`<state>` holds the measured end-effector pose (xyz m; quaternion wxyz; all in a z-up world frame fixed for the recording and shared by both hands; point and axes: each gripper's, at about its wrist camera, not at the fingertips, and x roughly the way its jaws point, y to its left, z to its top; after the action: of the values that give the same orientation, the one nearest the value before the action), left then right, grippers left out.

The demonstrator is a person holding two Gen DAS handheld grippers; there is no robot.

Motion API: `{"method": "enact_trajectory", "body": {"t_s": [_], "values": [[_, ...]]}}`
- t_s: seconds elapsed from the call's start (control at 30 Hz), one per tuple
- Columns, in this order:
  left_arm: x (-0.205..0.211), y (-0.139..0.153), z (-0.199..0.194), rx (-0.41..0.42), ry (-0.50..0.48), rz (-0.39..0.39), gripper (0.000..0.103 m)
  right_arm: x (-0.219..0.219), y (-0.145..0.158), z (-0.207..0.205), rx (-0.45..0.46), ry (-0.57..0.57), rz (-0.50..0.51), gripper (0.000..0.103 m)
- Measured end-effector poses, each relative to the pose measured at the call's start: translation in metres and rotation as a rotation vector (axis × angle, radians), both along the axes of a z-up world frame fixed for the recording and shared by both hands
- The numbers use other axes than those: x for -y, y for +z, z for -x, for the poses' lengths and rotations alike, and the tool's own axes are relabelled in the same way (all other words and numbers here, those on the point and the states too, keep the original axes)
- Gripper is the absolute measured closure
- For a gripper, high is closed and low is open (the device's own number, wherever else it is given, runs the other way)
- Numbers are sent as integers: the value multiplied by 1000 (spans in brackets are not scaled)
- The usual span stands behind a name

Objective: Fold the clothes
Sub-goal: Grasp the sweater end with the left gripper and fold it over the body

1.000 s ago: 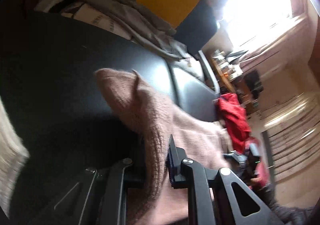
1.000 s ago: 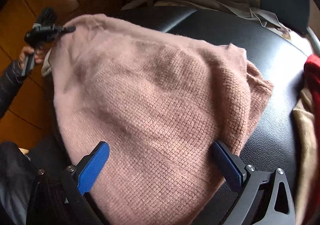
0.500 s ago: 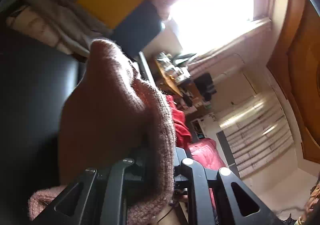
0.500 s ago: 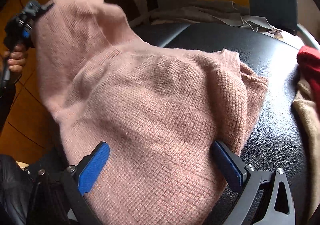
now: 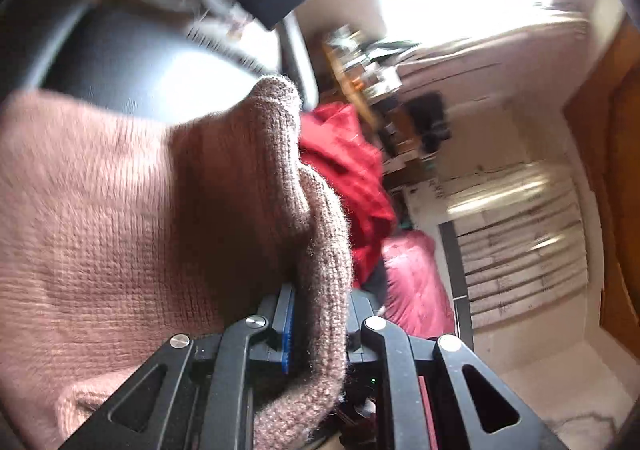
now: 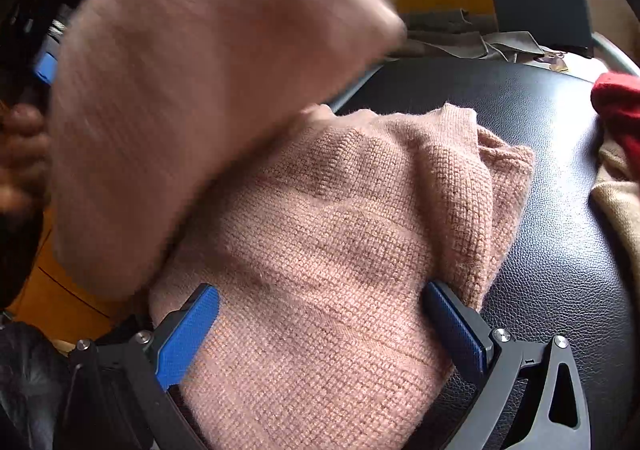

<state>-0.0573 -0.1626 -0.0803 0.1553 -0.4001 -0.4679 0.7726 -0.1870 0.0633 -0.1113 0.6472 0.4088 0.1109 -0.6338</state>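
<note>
Pink knit, one flap lifted over the rest on the black seat.

Nearest, the right gripper (image 6: 320, 334) stands with jaws wide apart, straddling the pink sweater (image 6: 340, 242) that lies flat on the black leather seat (image 6: 560, 210). Above it, the left gripper (image 5: 316, 326) is clamped on a sweater edge and carries that blurred flap across, so the fold line probably runs between the two. Only the left view shows the red garment (image 5: 344, 178) past the sweater; only the right shows the flat body.
</note>
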Motion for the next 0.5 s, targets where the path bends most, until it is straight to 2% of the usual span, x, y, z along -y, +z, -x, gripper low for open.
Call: {"method": "enact_trajectory", "body": {"t_s": [0.1, 0.23, 0.3, 0.37, 0.5], "values": [[-13, -29, 17, 65, 3, -19, 88, -3, 2, 0, 6, 1, 11, 0], [-23, -40, 23, 93, -3, -3, 88, -6, 2, -6, -3, 0, 14, 0], [-27, -41, 26, 109, -12, -23, 84, -7, 2, -9, -13, -1, 14, 0], [-31, -34, 26, 121, -13, -34, 78, -10, 5, -15, -41, -5, 16, 0], [-32, -7, 21, 97, -61, -91, 76, -23, 13, -32, -108, -20, -1, 0]]}}
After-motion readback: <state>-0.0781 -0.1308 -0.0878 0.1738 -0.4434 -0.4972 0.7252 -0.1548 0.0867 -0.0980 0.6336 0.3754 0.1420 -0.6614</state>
